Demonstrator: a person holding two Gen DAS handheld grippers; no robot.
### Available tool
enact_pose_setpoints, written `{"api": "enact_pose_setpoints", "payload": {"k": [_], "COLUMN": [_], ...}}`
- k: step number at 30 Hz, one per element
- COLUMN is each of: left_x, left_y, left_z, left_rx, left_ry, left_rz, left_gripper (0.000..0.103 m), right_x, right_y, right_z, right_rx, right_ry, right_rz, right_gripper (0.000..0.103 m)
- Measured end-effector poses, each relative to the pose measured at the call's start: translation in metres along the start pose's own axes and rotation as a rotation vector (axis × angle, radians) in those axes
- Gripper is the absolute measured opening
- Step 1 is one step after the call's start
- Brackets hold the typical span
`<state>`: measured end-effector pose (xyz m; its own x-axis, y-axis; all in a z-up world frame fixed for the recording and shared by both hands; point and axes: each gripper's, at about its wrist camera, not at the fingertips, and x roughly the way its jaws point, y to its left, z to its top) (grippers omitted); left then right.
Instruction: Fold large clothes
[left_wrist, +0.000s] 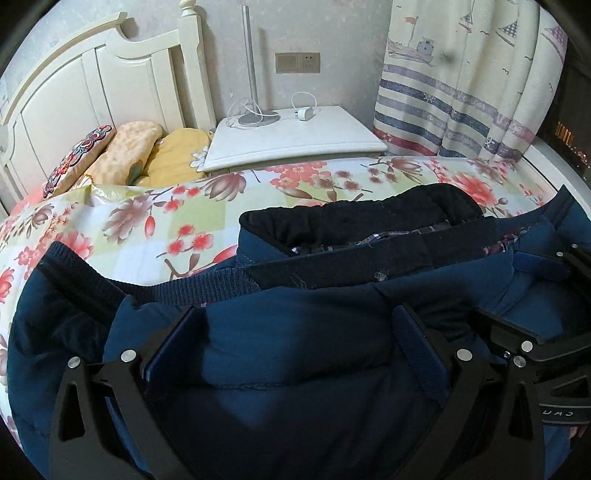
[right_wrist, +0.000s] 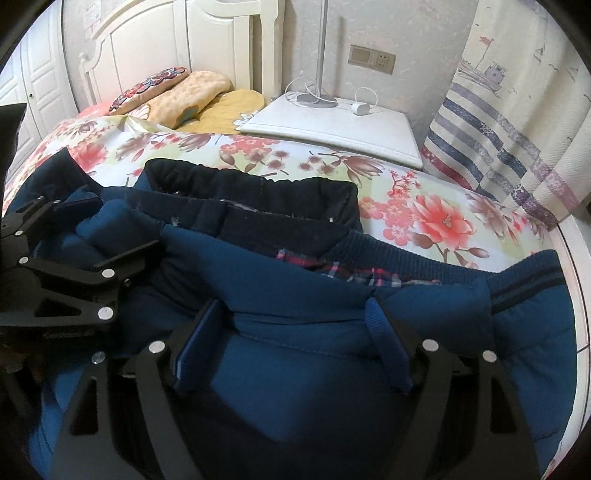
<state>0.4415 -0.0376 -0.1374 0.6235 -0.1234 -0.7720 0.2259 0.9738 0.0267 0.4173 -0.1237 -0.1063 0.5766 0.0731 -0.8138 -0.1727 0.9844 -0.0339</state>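
A large navy padded jacket (left_wrist: 332, 291) lies bunched on the floral bedspread (left_wrist: 184, 221), with its dark collar (right_wrist: 258, 195), plaid lining (right_wrist: 362, 277) and ribbed hem (right_wrist: 424, 254) showing. My left gripper (left_wrist: 299, 343) points down onto it, its jaws wide apart astride a soft fold of blue fabric. My right gripper (right_wrist: 295, 339) stands the same way over the jacket (right_wrist: 517, 332), its fingers spread with a fold lying loosely between them. Each gripper shows in the other's view: the right gripper (left_wrist: 532, 291) at the right edge, the left gripper (right_wrist: 107, 229) at the left.
A white nightstand (left_wrist: 295, 136) with a lamp base (left_wrist: 258, 118) and a charger (left_wrist: 304, 112) stands beyond the bed. Pillows (left_wrist: 125, 155) lie against the cream headboard (left_wrist: 92, 85). A striped curtain (left_wrist: 461, 92) hangs at the right. The bedspread's far edge (right_wrist: 424, 214) runs close to the jacket.
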Motion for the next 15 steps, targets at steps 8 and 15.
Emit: {"api": "enact_pose_setpoints", "payload": {"k": [8, 15], "left_x": [-0.016, -0.049], "left_y": [0.013, 0.089], "left_z": [0.004, 0.009], "left_rx": [-0.007, -0.111], "left_ry": [0.029, -0.033], "left_rz": [-0.057, 0.043], "left_gripper": [0.099, 0.099], "right_x": [-0.012, -0.044], "right_y": [-0.001, -0.066], "right_z": [0.002, -0.002], "right_rx": [-0.02, 0.05], "right_ry": [0.013, -0.015], "right_rz": [-0.035, -0.174], "right_gripper": [0.083, 0.089]}}
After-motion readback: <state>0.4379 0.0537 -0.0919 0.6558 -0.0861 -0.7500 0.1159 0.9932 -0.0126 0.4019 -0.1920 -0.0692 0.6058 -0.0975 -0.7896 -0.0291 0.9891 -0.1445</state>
